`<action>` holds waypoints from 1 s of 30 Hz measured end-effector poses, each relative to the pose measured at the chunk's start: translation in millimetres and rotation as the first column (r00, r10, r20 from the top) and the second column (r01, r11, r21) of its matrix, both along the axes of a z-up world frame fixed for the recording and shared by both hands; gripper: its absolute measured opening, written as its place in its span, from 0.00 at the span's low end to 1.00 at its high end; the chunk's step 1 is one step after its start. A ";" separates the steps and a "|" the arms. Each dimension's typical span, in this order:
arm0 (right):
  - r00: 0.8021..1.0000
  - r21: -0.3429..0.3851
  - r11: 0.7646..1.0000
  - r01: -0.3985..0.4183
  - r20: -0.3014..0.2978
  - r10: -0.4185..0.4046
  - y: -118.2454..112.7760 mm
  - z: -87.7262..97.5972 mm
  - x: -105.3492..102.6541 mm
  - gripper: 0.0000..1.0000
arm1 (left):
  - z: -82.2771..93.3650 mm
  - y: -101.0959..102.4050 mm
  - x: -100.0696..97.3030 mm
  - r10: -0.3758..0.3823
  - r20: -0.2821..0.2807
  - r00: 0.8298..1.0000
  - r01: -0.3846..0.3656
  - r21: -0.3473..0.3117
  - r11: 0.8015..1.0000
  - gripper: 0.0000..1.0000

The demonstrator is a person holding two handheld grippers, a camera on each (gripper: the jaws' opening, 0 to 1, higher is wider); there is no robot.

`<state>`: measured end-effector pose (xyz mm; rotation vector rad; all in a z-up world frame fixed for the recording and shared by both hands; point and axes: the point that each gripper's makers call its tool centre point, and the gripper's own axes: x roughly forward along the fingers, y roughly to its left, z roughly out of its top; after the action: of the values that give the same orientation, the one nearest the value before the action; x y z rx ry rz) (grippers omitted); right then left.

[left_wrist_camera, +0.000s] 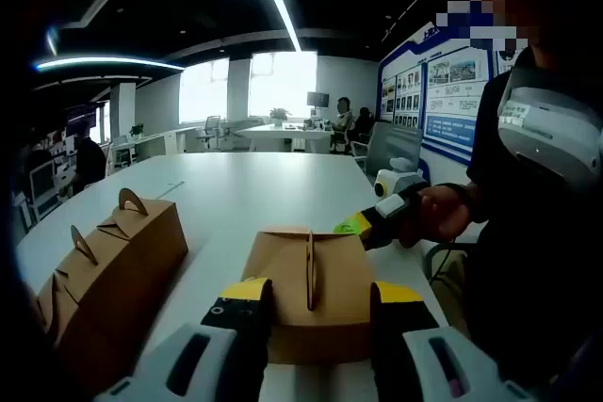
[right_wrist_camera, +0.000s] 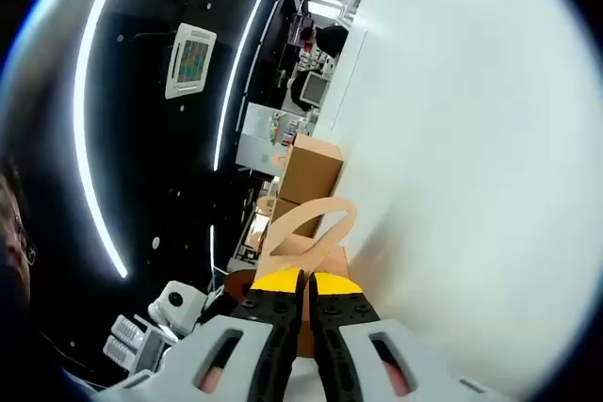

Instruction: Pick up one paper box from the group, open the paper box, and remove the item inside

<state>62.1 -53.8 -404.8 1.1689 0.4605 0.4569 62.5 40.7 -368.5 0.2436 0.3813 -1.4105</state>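
Observation:
A brown paper box [left_wrist_camera: 306,294] with a thin upright handle lies on the white table [left_wrist_camera: 273,181], held between the yellow-tipped jaws of my left gripper [left_wrist_camera: 320,297], which press on its two sides. My right gripper [left_wrist_camera: 356,226], held in a person's hand, comes in from the right and meets the box's far right top edge. In the right gripper view its jaws [right_wrist_camera: 306,284] are almost together, pinching the box's cardboard handle flap [right_wrist_camera: 311,223], which rises just beyond the tips. What the box holds is hidden.
Two more brown handled boxes [left_wrist_camera: 127,247] [left_wrist_camera: 57,303] stand on the table's left side, and they are stacked behind the flap in the right gripper view [right_wrist_camera: 309,171]. A person stands close on the right [left_wrist_camera: 537,233]. Office desks and chairs lie beyond the table.

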 end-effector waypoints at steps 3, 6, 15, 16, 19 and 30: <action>1.000 0.000 1.000 -0.004 -0.002 0.004 0.6 4.5 -2.5 0.04 | 0.0 -0.5 -0.2 0.001 0.000 1.000 -0.001 -0.001 1.000 0.43; 1.000 0.014 1.000 -0.004 -0.004 0.004 0.3 4.8 -2.6 0.04 | 0.0 -0.3 0.0 0.000 -0.001 1.000 0.000 -0.001 1.000 0.43; 0.999 0.013 1.000 0.019 0.031 -0.019 -2.8 15.0 0.1 0.05 | 0.0 -0.1 -0.3 0.005 -0.003 1.000 -0.005 -0.002 1.000 0.43; 0.999 0.015 1.000 0.021 0.032 -0.021 -3.3 15.4 0.3 0.06 | 0.0 -0.1 -0.3 0.005 -0.003 1.000 -0.005 -0.002 1.000 0.43; 0.996 0.086 0.993 0.086 0.028 -0.089 -12.7 20.9 5.3 0.15 | 0.0 0.0 -0.2 0.005 -0.005 1.000 -0.005 0.000 1.000 0.43; 0.976 0.081 0.981 0.177 0.113 -0.185 -14.5 33.8 25.2 0.53 | -0.2 0.4 -0.2 0.008 -0.007 1.000 -0.008 -0.001 1.000 0.43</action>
<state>87.3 -68.3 -371.1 1.2320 0.2320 0.3854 62.4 41.1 -368.7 0.2359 0.3865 -1.4042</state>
